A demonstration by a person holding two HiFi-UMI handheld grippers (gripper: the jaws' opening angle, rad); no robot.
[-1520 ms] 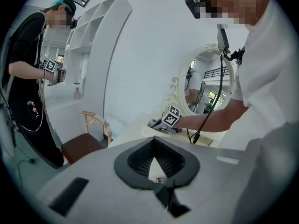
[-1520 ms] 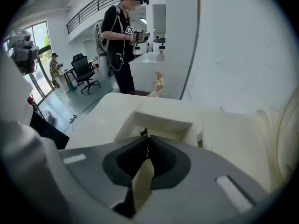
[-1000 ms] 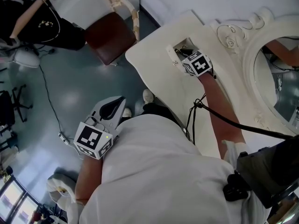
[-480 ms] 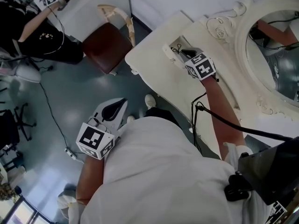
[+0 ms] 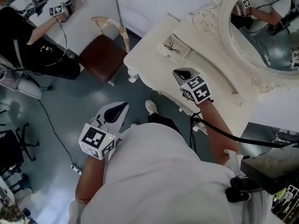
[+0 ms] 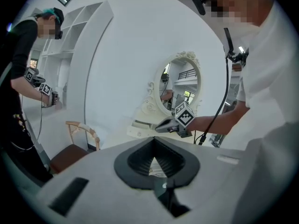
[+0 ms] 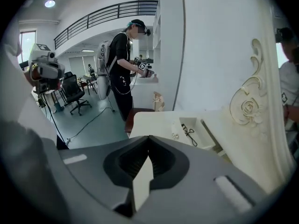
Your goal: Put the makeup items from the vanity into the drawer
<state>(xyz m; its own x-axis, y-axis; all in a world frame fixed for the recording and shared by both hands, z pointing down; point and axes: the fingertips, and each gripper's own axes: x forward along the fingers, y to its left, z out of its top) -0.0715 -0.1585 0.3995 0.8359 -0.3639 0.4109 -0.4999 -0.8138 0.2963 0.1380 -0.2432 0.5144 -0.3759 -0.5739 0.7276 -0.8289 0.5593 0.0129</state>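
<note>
A small open drawer (image 5: 164, 52) is set in the cream vanity top (image 5: 152, 66), far left of the mirror. Inside it lies a thin black looped makeup tool (image 5: 172, 47), also seen in the right gripper view as the black tool (image 7: 188, 133) in the drawer (image 7: 207, 135). My right gripper (image 5: 180, 72) hovers over the vanity top, short of the drawer, shut with nothing between its jaws. My left gripper (image 5: 122, 105) hangs over the floor beside my body, shut and empty. No other makeup items show on the vanity top.
An oval mirror (image 5: 266, 31) in a carved frame stands at the vanity's back. A chair with a dark red seat (image 5: 100, 55) sits left of the vanity. Another person (image 5: 32, 36) works at a white shelf unit further left.
My right gripper has drawn back from the drawer toward me along the vanity top. My head has shifted, so the mirror shows more. The left gripper has barely moved.
</note>
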